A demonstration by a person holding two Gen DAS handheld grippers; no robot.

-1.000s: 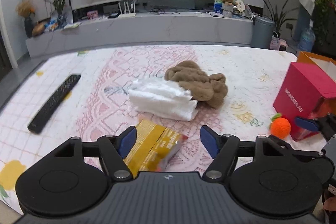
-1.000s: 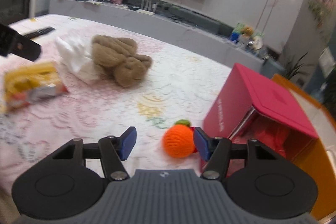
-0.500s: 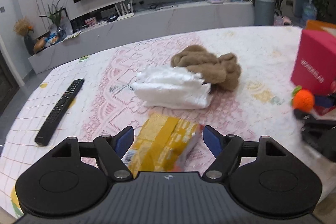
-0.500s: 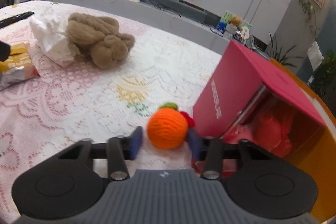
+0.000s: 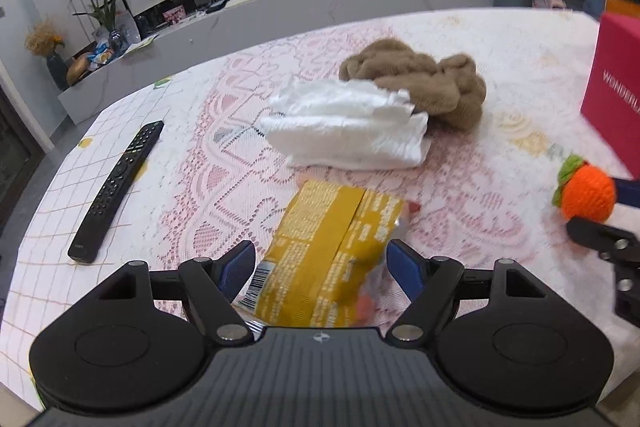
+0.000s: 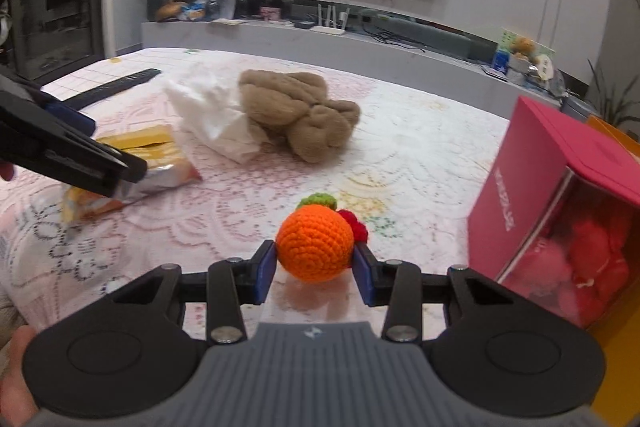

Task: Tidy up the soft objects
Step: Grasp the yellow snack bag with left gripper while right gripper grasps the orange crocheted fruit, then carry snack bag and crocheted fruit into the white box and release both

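My right gripper (image 6: pixel 315 269) is shut on an orange crocheted ball (image 6: pixel 315 244) with a green leaf and red bits, lifted off the tablecloth; the ball also shows in the left wrist view (image 5: pixel 587 191). My left gripper (image 5: pixel 322 269) is open, its blue pads either side of a yellow snack packet (image 5: pixel 332 247), which also shows in the right wrist view (image 6: pixel 140 155). A brown plush toy (image 5: pixel 424 83) and a white soft cloth bundle (image 5: pixel 348 125) lie together mid-table.
A pink box (image 6: pixel 560 195) lies on its side at the right with red plush things inside. A black remote (image 5: pixel 116 187) lies at the left. A lace tablecloth (image 5: pixel 500 131) covers the table. A TV console stands behind.
My right gripper closed on the orange ball and lifted it. My left gripper moved forward so the yellow packet sits between its open fingers.
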